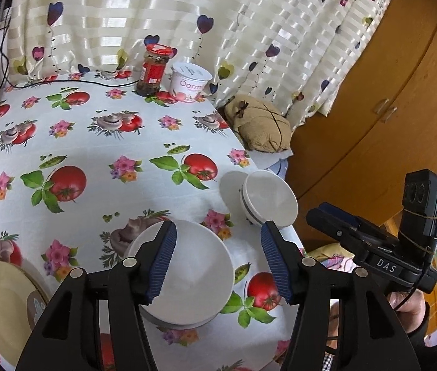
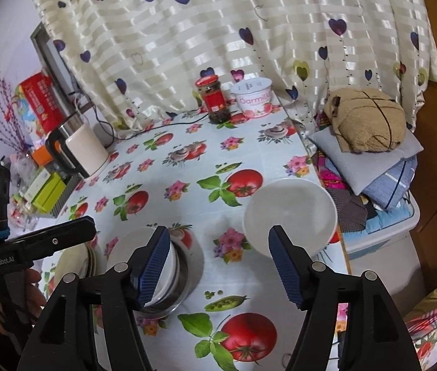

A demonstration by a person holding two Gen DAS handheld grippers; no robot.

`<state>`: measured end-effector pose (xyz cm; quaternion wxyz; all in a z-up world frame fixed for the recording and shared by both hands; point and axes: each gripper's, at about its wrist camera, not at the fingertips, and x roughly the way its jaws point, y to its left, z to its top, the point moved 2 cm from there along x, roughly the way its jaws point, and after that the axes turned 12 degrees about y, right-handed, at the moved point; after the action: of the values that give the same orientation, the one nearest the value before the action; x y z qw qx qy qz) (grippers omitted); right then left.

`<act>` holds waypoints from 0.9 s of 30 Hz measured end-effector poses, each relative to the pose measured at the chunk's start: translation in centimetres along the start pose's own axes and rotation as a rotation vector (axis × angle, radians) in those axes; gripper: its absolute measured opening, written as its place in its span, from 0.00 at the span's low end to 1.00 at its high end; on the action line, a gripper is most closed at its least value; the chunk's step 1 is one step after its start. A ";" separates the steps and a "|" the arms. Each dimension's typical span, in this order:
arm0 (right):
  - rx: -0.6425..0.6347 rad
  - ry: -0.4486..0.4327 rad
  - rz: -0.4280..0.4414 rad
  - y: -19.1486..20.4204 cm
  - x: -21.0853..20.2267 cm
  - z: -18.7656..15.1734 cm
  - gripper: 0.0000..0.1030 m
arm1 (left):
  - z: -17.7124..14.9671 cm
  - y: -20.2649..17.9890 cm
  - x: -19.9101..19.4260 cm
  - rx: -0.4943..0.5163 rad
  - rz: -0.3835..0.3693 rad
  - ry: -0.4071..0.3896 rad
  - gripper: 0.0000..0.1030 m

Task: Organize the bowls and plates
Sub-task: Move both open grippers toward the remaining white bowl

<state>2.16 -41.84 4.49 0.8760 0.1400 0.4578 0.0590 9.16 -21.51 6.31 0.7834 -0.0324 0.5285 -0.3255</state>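
The left gripper (image 1: 218, 262) hangs released above a white bowl (image 1: 187, 275) on the counter (image 1: 100, 154). The right gripper (image 2: 218, 262), also released, has another white bowl (image 2: 291, 216) just ahead near the counter's edge; yellow plate (image 1: 2, 309) lies left.
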 end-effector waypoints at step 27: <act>0.128 0.040 -0.075 -6.6 1.4 0.1 0.65 | 3.5 -4.0 7.3 0.076 0.062 0.089 0.56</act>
<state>2.90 -47.88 1.48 0.8575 0.1772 0.4830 -0.0003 11.92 -29.64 3.54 0.7695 0.0283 0.5508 -0.3222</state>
